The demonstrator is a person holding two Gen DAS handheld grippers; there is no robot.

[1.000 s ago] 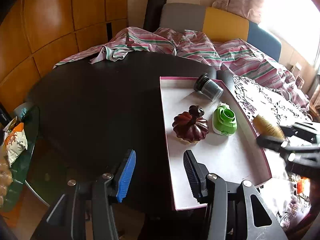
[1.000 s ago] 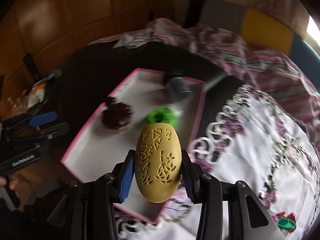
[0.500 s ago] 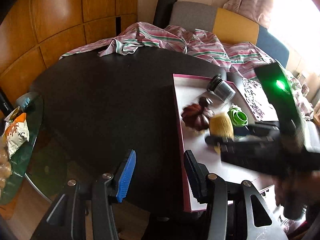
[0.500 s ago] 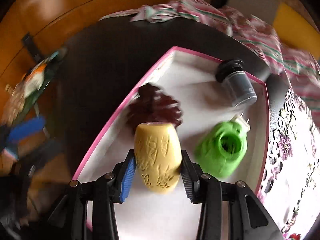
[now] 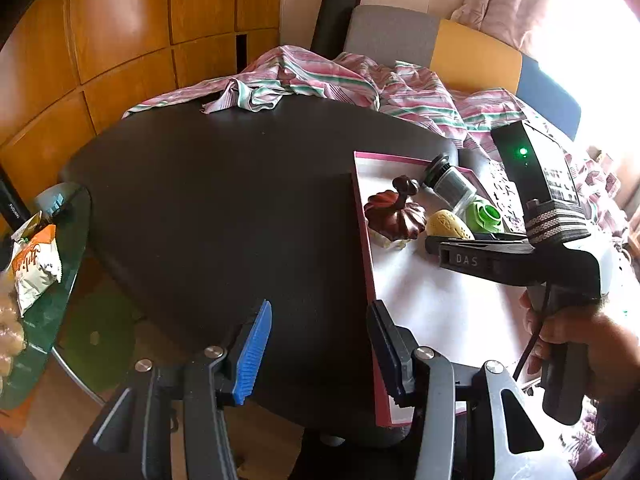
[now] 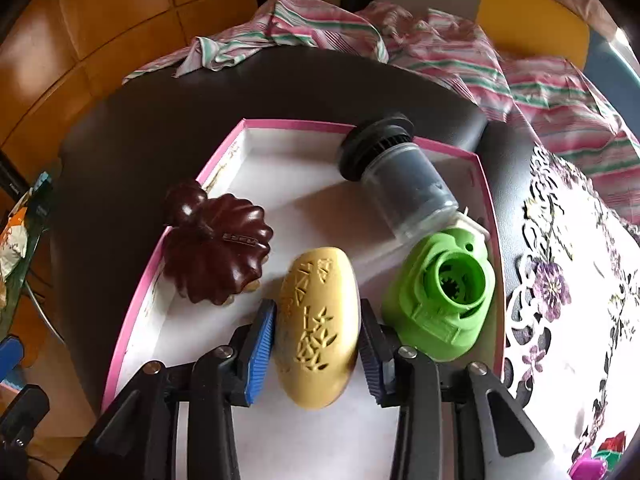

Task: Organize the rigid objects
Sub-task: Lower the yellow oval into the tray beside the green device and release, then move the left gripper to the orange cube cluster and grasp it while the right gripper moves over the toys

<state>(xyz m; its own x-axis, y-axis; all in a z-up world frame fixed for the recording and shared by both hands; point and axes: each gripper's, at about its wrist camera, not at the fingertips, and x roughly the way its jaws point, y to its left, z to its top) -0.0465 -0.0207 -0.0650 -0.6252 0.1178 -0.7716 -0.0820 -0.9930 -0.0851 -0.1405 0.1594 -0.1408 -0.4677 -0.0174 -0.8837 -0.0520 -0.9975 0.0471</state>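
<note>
— Where was the yellow carved egg [image 6: 318, 332]?
— Clamped in the closing right tongs [image 6: 317, 342], long axis pointing away, low inside the pink-rimmed tray [image 6: 136, 312] between brown pumpkin [image 6: 218, 248] and green plug-in [image 6: 444, 304]
— The left tongs [image 5: 316, 348]?
— Apart, empty, over the dark worktop [image 5: 224, 200]

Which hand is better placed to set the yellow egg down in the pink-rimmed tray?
Right. The right gripper holds the yellow egg between its pads, jaws closing, low over the pink-rimmed tray between the brown pumpkin and green plug. The left gripper is empty over the dark table.
</note>
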